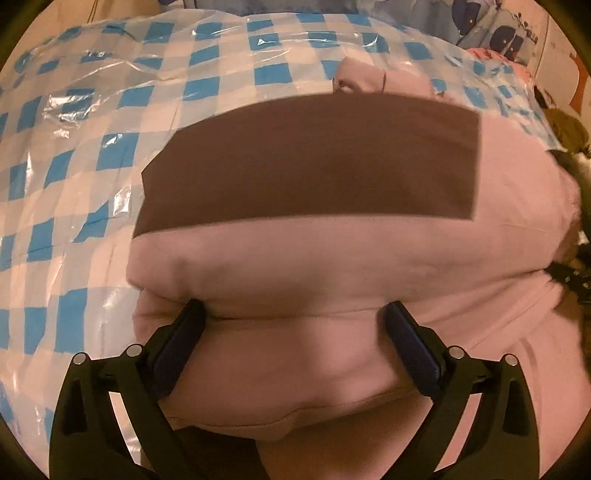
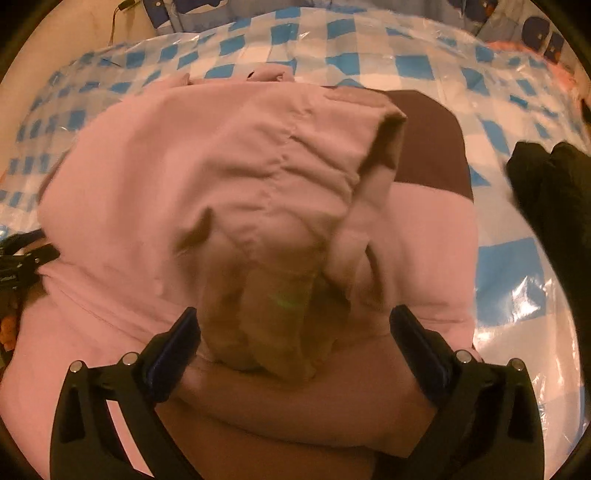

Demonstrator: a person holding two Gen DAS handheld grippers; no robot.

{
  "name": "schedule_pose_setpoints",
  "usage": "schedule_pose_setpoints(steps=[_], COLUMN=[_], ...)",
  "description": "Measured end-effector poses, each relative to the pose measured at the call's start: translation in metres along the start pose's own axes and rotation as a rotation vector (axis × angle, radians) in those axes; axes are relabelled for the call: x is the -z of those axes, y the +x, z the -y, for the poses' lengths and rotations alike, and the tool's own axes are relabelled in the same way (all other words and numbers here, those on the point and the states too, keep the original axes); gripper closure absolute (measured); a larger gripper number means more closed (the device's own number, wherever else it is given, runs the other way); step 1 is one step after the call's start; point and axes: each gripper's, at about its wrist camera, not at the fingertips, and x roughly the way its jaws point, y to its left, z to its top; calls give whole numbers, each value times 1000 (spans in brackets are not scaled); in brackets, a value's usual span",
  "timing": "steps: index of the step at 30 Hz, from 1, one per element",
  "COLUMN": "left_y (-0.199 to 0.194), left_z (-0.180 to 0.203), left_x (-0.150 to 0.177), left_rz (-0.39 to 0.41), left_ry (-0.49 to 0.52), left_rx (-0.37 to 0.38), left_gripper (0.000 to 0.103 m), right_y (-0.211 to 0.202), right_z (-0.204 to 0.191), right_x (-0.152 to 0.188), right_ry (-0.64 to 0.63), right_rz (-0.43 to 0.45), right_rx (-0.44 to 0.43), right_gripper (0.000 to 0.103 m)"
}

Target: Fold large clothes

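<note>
**Pink garment bunched between spread grippers on the checked bed**

Nearest the left wrist camera, the left gripper (image 1: 293,317) stood with its fingers wide apart, pink cloth swelling up between them; both blue pads touched the fabric, but the fingers were not clamped on it. Close to the right wrist camera, the right gripper (image 2: 295,325) was likewise spread wide, with a bunched, hood-like fold of the same cloth sagging between its fingers.

The pink garment (image 1: 332,258) lay partly folded, in thick layers, on the blue-and-white checked cover (image 1: 92,147), which shone under a clear plastic film. Past the left gripper a broad brown panel (image 1: 314,162) ran across the garment's top face; in the right view only a corner of that panel showed beyond the crumpled fold.

To the right in the right view, a dark shape (image 2: 550,192) hung over the cover; what it was could not be told. Farthest off, printed bedding (image 1: 498,26) in blue and white lay at the head of the bed.
</note>
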Motion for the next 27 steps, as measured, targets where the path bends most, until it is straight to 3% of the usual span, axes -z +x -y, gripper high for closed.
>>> schedule_pose_setpoints(steps=[1,3,6,10,12,18,22,24,27], left_y=[-18,-48,-111,-180,-198,-203,-184,-177,-179], left_z=[-5,-14,-43,-97,-117,-146,-148,-149,-142], left_x=[2,14,55,140,176,270,304,317,330], left_rz=[4,22,47,63,62,-49,-123,-147,-152], left_ry=[-13,-45,-110,-235,-299,-453,-529,-581,-590], left_rx=[28,89,227,377,411,430,474,531,577], left_gripper=[9,9,9,9,9,8,8,9,8], right_y=[-11,-54,-117,-174,-196,-208,-199,-198,-201], right_z=[8,27,61,108,125,155,151,137,121], right_x=[1,13,51,126,170,266,282,284,289], right_ry=[1,45,111,189,264,435,487,469,428], right_rz=[-33,-2,1,-62,-84,-141,-138,-155,-181], right_rx=[-70,-202,-373,-485,-529,-621,-757,-833,-790], right_gripper=[6,6,6,6,6,6,6,6,6])
